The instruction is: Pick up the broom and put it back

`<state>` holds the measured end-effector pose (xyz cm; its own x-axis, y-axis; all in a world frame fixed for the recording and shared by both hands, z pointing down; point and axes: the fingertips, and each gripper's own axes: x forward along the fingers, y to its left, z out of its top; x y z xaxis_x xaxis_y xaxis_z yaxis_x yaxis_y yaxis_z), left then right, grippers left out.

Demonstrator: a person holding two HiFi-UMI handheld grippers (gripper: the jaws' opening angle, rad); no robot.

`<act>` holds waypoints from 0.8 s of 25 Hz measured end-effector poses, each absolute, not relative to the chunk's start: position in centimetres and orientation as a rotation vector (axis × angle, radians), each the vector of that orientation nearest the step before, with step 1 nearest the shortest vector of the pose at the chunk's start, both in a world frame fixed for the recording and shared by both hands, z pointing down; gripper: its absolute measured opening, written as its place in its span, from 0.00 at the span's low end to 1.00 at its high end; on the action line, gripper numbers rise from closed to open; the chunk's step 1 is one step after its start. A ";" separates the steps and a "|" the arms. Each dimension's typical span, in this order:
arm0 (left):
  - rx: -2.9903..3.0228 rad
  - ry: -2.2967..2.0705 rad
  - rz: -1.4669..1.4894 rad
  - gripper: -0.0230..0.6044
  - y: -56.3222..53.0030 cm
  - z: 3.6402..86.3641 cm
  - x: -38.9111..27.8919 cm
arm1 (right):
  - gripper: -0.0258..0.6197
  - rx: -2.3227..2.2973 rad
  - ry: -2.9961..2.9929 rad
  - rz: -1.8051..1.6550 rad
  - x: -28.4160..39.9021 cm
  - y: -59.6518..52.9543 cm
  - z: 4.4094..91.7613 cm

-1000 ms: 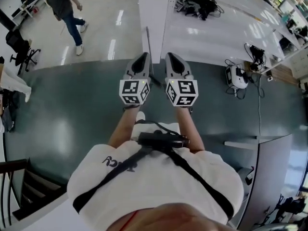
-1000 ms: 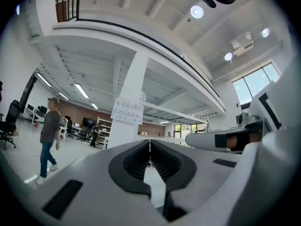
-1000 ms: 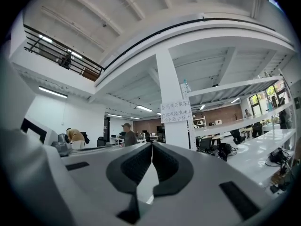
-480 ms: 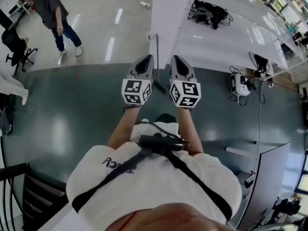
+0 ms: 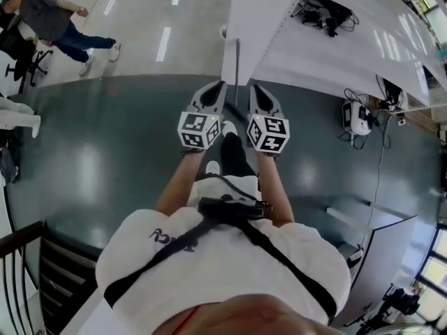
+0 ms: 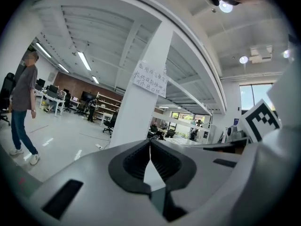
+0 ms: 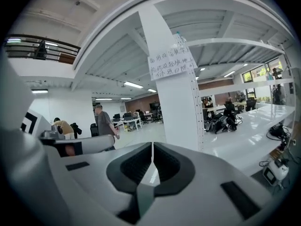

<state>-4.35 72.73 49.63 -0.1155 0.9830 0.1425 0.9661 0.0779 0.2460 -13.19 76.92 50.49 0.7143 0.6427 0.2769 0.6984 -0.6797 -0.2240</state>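
A thin grey pole, the broom's handle (image 5: 237, 65), stands upright against the white pillar (image 5: 255, 19), just beyond both grippers. Its head is hidden behind them. My left gripper (image 5: 218, 88) and right gripper (image 5: 253, 89) are held side by side at waist height, pointing at the pillar's foot. Both are shut with nothing between the jaws. In the left gripper view the left gripper's (image 6: 150, 147) pads meet at the tips, and in the right gripper view the right gripper's (image 7: 153, 149) pads do the same. The broom shows in neither gripper view.
A paper notice (image 7: 171, 62) is stuck on the pillar. A long white table (image 5: 363, 54) with black gear runs off to the right. A white device (image 5: 356, 117) with cables lies on the dark floor. A person (image 5: 49, 19) walks at the far left. A stair rail (image 5: 21, 271) is at bottom left.
I have stepped forward: pillar and broom handle are nearer and now stand between the two grippers' tips. Both grippers stayed shut, side by side. The bystander has moved further left.
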 end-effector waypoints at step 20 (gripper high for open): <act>2.225 2.236 0.805 0.06 86.4 68.4 1.9 | 0.05 -2.392 -0.905 -0.715 -7.4 91.3 74.7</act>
<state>1.86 86.40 68.37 -0.0624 0.9076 0.4152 0.9639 -0.0531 0.2609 -7.39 91.34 74.66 0.6445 0.4523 0.6165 0.7042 -0.6653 -0.2481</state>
